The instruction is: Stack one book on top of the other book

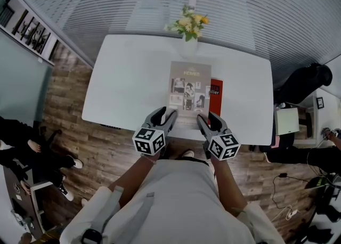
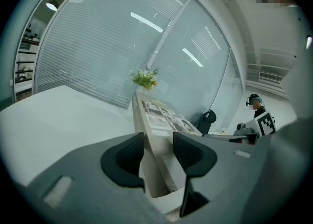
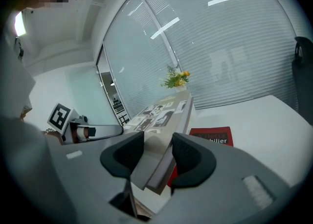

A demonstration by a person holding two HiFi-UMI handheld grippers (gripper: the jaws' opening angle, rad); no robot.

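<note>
Grey book (image 1: pixel 190 86), grasped at its near corners by jaws of left gripper (image 1: pixel 166 112) and right gripper (image 1: pixel 206 116), is held partly over red book (image 1: pixel 215 89) near front edge of worktop (image 1: pixel 128 83); best lowered level, edges squared.

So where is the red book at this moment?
In the head view, the red book lies on the white table, right of centre, partly hidden by the grey book.
</note>
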